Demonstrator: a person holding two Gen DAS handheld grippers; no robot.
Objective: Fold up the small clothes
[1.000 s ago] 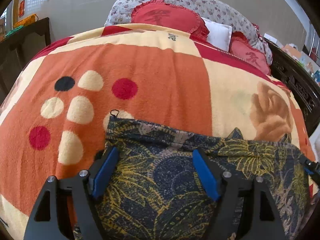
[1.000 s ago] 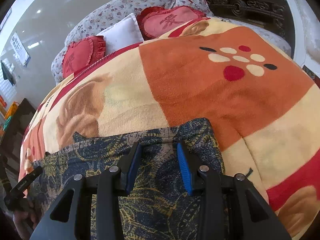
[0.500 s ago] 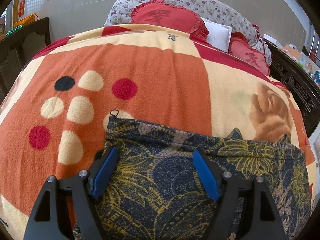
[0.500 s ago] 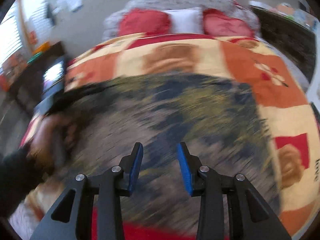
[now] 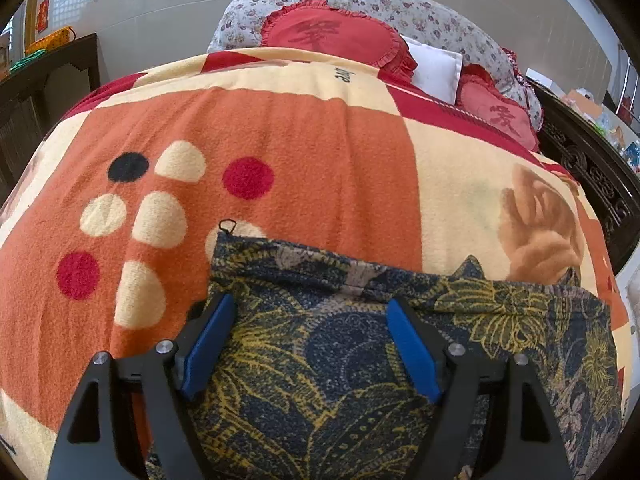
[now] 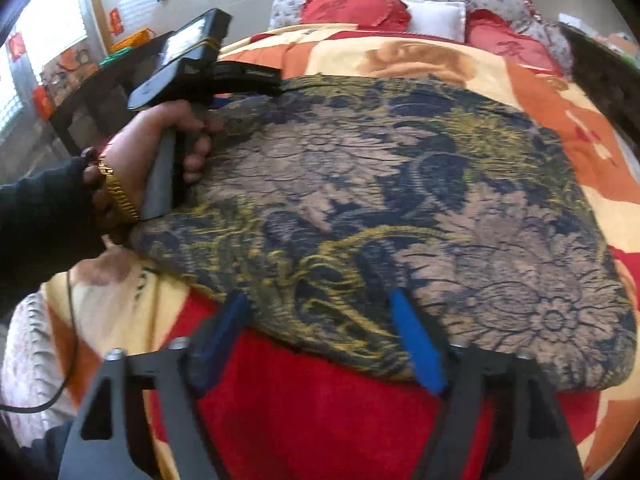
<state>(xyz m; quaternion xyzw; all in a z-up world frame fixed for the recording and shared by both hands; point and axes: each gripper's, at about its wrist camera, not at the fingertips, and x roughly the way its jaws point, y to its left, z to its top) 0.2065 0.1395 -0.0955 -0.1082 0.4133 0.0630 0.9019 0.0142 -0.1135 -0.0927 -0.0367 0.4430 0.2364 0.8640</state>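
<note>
A: How do the tools stand?
B: The right gripper (image 6: 320, 340) has just sprung wide, nothing between its pads. The left gripper (image 5: 310, 344) gapes wide over cloth, pinching nothing.
A: And around them?
B: An orange, cream and red fleece blanket (image 5: 300, 152) covers the bed, red heart cushions (image 5: 332, 40) at upper centre.
A: The garment?
B: A navy and gold floral garment (image 6: 400, 200) lies flat mid-frame.
</note>
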